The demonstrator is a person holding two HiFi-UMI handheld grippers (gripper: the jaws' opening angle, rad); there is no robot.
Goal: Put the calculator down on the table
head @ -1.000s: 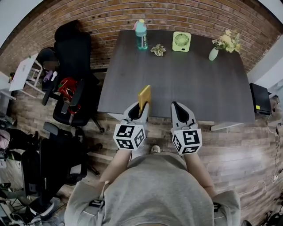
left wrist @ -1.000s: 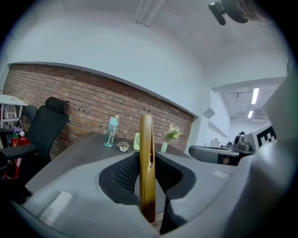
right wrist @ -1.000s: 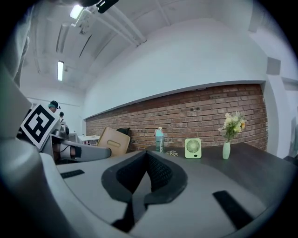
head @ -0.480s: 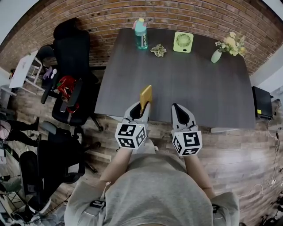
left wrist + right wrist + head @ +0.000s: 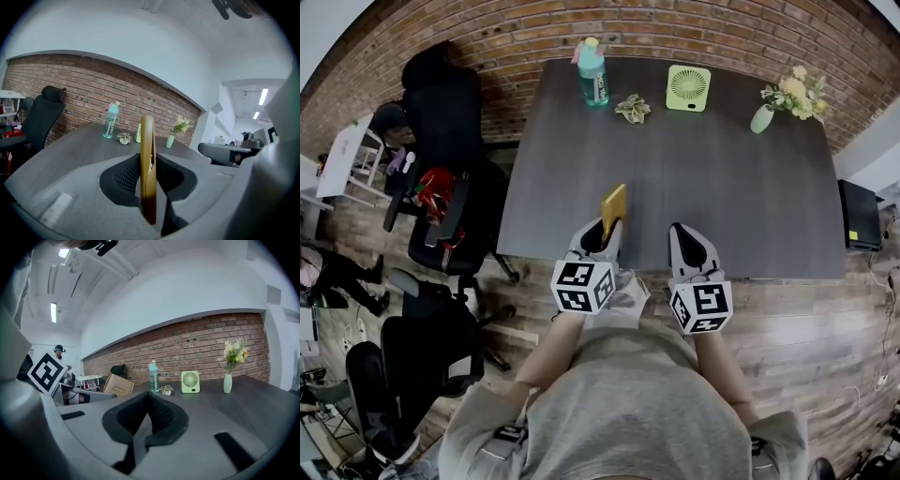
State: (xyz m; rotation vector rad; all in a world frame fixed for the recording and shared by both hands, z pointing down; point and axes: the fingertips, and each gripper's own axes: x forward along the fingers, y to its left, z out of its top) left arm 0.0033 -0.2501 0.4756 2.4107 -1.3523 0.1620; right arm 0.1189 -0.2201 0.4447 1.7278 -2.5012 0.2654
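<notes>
My left gripper (image 5: 606, 231) is shut on a thin yellow-gold calculator (image 5: 613, 208), which stands upright on edge between the jaws above the near edge of the dark table (image 5: 712, 178). In the left gripper view the calculator (image 5: 148, 164) shows edge-on, clamped between the dark pads. My right gripper (image 5: 682, 234) hovers beside it at the table's near edge, shut with nothing between its jaws; the right gripper view shows the pads (image 5: 161, 416) meeting. From that view the calculator (image 5: 118, 385) appears at the left.
Along the far side of the table stand a teal bottle (image 5: 592, 73), a small succulent (image 5: 632, 108), a green fan (image 5: 687, 87) and a vase of flowers (image 5: 761, 116). Black office chairs (image 5: 441, 122) stand left of the table. A brick wall (image 5: 487, 28) runs behind.
Both grippers have moved a little forward and down toward the table's near edge, the left one still carrying the calculator. The jaws have not changed.
</notes>
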